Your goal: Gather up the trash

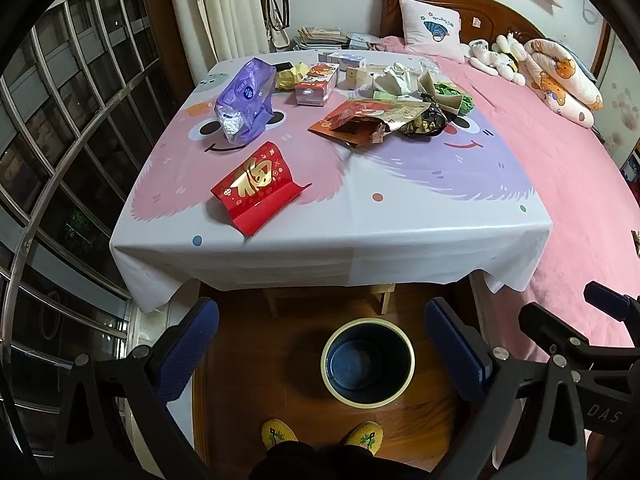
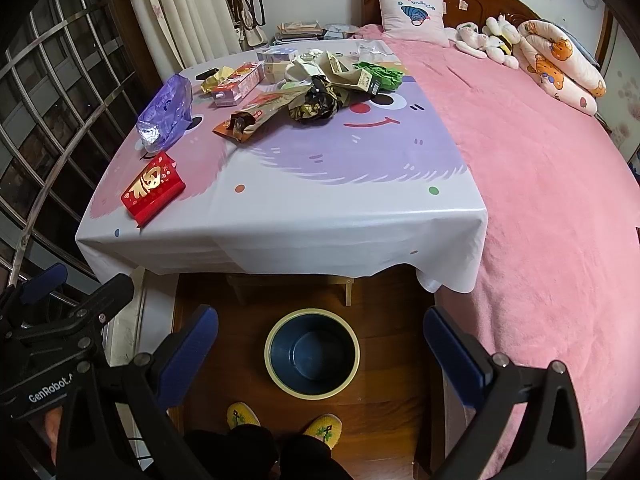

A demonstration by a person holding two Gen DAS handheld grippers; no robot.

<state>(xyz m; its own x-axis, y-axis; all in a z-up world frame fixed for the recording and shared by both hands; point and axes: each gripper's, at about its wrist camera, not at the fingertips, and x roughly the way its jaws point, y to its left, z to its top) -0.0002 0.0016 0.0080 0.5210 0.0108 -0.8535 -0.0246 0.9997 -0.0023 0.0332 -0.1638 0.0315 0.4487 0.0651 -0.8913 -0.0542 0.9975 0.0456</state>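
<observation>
Left wrist view: a bench draped in a white cloth printed with pink and purple cartoon faces stands against a bed with a pink cover. A barred window runs from 8 to 11 o'clock, and a cream curtain hangs at 11 o'clock. The floor is dark wood. The left gripper sits low in frame with its blue-padded jaws spread wide and nothing between them. Between the jaws, at 6 o'clock, one round dark-blue trash bin with a pale rim stands on the floor in front of the bench. Trash lies on the bench: one red envelope near the front edge, one purple foil bag at 10 o'clock, and a heap of wrappers and cartons at 12 o'clock, too jumbled to count. Two yellow slippers show at the bottom edge.

Right wrist view: the same bench, bed and window appear. The right gripper also holds its jaws wide apart, gripping nothing. The one trash bin stands at 6 o'clock, the red envelope at 9 o'clock, the purple foil bag at 10 o'clock, the heap at 12 o'clock. One pillow and several plush toys rest at the head of the bed.
</observation>
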